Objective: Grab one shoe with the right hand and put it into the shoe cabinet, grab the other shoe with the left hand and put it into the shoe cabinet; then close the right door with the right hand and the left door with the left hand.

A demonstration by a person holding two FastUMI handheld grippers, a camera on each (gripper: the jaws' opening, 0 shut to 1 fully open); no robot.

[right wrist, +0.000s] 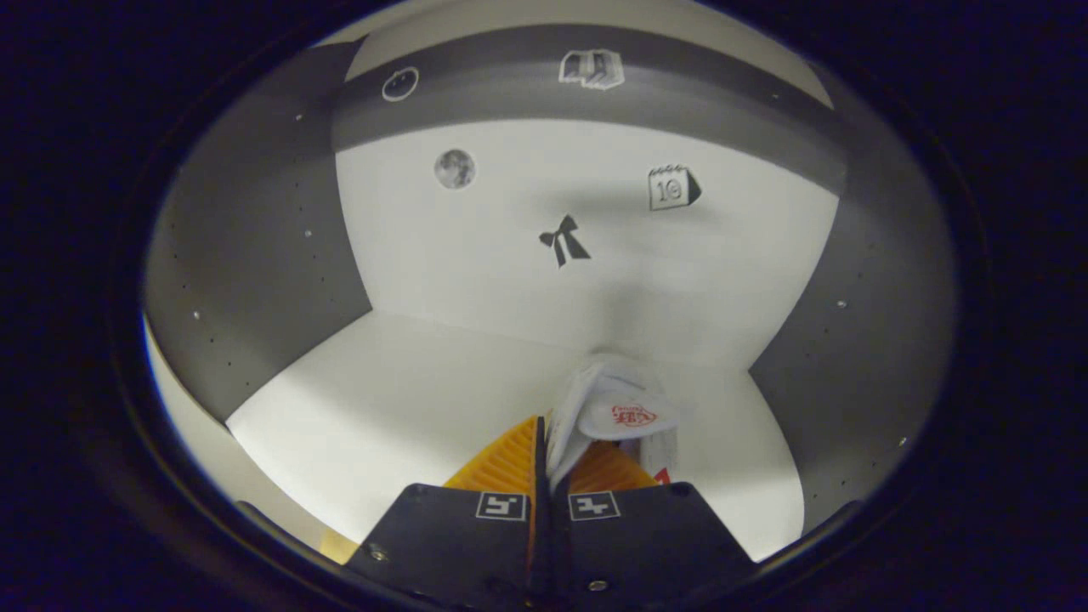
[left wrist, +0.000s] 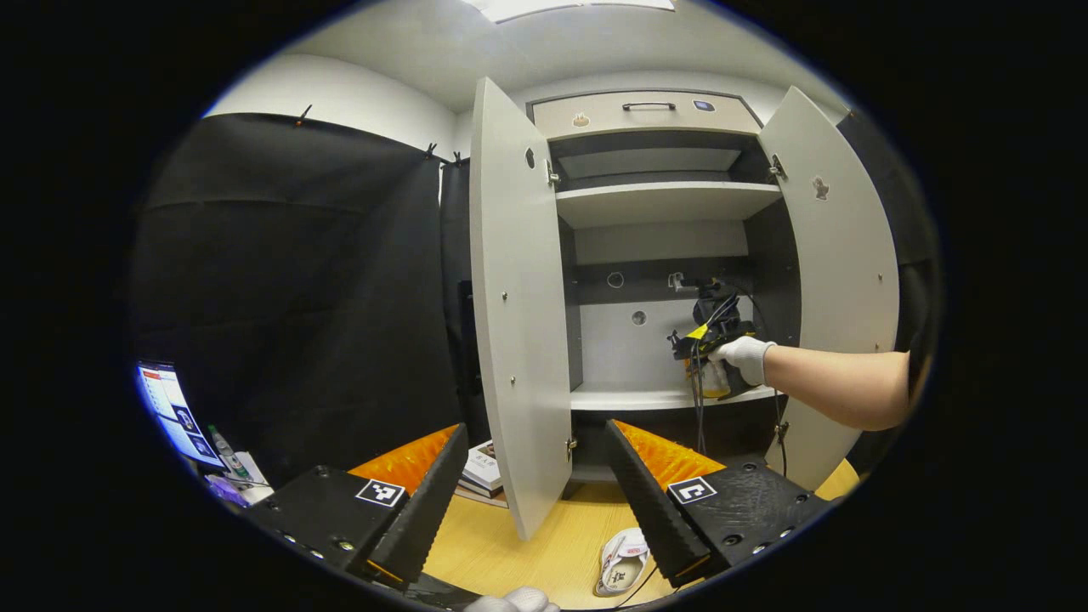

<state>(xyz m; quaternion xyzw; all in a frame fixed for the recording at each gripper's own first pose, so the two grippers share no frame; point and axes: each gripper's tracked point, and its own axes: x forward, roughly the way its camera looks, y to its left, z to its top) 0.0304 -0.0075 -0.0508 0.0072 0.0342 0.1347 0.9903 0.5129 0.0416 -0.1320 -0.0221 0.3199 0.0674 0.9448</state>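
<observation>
While the shoe cabinet [left wrist: 654,255] stood with both doors swung wide, the left gripper [left wrist: 535,501] was held low over the wooden table [left wrist: 544,544], its two fingers spread well apart with nothing between them. Between and just beyond those fingers, a white shoe [left wrist: 622,561] was seen lying on the table near the foot of the cabinet, touched by neither finger. The left door [left wrist: 518,306] was seen edge-on at the centre of the left gripper view, and the right door [left wrist: 837,280] was angled outward at the far right. A stack of books [left wrist: 484,467] was lying on the table to the left of the left door, and a lit screen [left wrist: 174,412] was seen at the far left edge. Inside the cabinet, on the right side of the lower shelf [left wrist: 629,398], the right gripper [left wrist: 712,340] was held by a gloved hand [left wrist: 744,357] on a bare forearm reaching in from the right. In the right gripper view, the right gripper [right wrist: 551,463] was seen with its fingers drawn nearly together and pressed on the other white shoe [right wrist: 616,408], which was pinched by its edge just above the white shelf floor [right wrist: 408,408], near the right wall and close to the back panel [right wrist: 510,246]. Whether the shoe was resting on the shelf could not be told. Small stickers, among them a bow [right wrist: 563,240], a moon [right wrist: 455,168] and a calendar [right wrist: 673,187], were seen on the back panel.
</observation>
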